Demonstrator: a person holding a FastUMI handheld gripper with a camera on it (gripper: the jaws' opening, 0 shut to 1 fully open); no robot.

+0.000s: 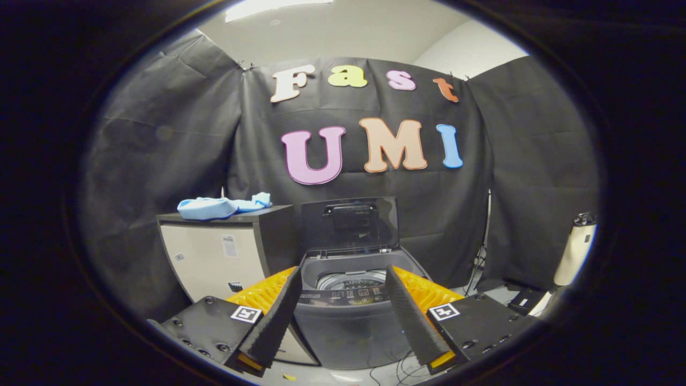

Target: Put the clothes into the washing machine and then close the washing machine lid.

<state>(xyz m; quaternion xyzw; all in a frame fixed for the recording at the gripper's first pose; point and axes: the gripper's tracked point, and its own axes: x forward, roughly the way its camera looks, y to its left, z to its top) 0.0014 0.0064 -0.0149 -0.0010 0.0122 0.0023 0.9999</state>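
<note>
clothes [222, 207]: a light blue bundle lying loose on top of a cabinet [214, 252], well beyond the tongs and off to their left. the cabinet has a dark top and a pale front with a small label, too small to make out. washer [348, 311]: a dark top-loader standing just beside the cabinet on its right, straight ahead between the two fingers. lid [349, 222] raised upright at the back, drum [351, 279] open to view, with a control strip along the front rim. tongs [342, 297]: spread wide, nothing between the fingers, not touching the washer or the clothes. cables [407, 367] lie on the floor at the foot of the washer. a pale upright object [574, 252] stands well off to the right.
</note>
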